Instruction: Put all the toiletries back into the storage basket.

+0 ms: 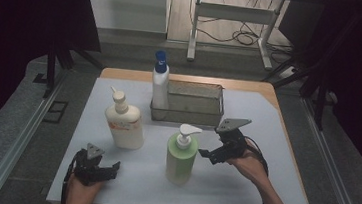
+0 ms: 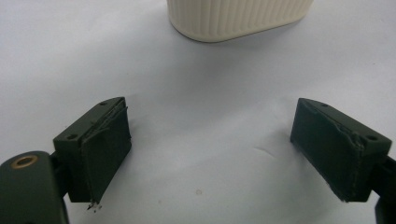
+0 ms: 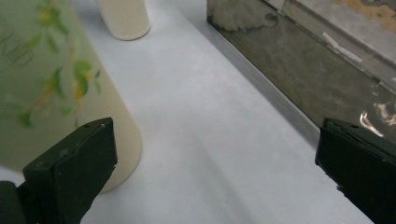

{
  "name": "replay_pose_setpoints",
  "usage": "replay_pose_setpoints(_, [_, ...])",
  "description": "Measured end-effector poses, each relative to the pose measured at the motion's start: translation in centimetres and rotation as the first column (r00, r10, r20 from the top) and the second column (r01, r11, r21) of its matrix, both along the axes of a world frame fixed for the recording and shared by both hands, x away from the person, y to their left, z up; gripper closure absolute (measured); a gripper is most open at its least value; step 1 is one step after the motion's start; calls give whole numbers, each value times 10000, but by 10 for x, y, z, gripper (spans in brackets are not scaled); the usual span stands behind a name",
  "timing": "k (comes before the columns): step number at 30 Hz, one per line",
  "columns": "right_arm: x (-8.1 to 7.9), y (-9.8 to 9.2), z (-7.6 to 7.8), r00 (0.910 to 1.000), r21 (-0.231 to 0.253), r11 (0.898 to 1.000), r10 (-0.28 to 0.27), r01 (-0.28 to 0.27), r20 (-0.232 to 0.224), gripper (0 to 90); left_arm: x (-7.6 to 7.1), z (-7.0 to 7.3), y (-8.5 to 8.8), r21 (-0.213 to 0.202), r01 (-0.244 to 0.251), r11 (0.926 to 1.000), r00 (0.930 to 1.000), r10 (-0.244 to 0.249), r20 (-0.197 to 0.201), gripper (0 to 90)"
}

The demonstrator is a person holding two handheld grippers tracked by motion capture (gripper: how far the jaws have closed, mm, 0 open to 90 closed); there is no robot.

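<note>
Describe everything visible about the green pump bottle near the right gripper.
The pale green plastic pump bottle stands upright on the white table cover, in front of the metal basket. Its white pump head has a spout pointing right, toward the right gripper. In the right gripper view its side carries a blurred print of green leaves and orange flecks, and its base looks cream. The gripper's open fingers sit close beside it, apparently not gripping it.

Pump bottle point(image 1: 182, 155) before metal tray point(image 1: 188, 113), capped bottle point(image 1: 160, 82) inside tray's left end
</note>
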State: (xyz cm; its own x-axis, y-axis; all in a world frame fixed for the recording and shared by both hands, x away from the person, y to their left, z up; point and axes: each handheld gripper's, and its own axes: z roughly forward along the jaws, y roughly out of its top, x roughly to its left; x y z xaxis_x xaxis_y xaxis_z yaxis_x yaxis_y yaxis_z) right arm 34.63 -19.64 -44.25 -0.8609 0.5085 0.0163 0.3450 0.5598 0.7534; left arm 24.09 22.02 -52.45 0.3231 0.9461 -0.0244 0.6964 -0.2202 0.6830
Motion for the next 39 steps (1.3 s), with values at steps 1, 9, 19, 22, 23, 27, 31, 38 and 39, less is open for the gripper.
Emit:
replay_pose_setpoints(1, [-2, -1, -1, 10000, 37, 10000, 28, -28, 1, 0, 0, 0, 0, -3, -3, 10000, 10000, 3, 2, 118])
replay_pose_setpoints(9, [-22, -7, -3, 9993, 284, 9990, 347, -350, 135, 0, 0, 0, 0, -2, -3, 10000, 10000, 3, 4, 118])
replay_pose_setpoints(19, [-45, 0, 1, 9954, 580, 9940, 937, -925, -186, 0, 0, 0, 0, -1, -5, 10000, 10000, 5, 9, 118])
replay_pose_setpoints(22, [-49, 4, 2, 9936, 622, 9922, 1096, -1078, -261, 0, 0, 0, 0, -1, -5, 10000, 10000, 5, 6, 118])
replay_pose_setpoints(23, [-51, 6, 3, 9930, 701, 9912, 1143, -1120, -295, 0, 0, 0, 0, 0, -6, 10000, 10000, 6, 8, 119])
replay_pose_setpoints(27, [-55, 13, 5, 9923, 835, 9897, 1192, -1161, -328, 0, 0, 0, 0, -1, -5, 10000, 10000, 5, 8, 119])
replay_pose_setpoints(31, [-56, 19, 7, 9919, 919, 9881, 1254, -1231, -191, 0, 0, 0, 0, -4, -4, 10000, 10000, 4, 5, 118])
replay_pose_setpoints(38, [-57, 31, 11, 9894, 762, 9865, 1453, -1449, 11, 0, 0, 0, 0, -5, -4, 10000, 10000, 4, 0, 119])
replay_pose_setpoints(39, [-57, 33, 11, 9894, 737, 9867, 1452, -1450, 32, 0, 0, 0, 0, -7, -5, 10000, 10000, 5, -1, 118])
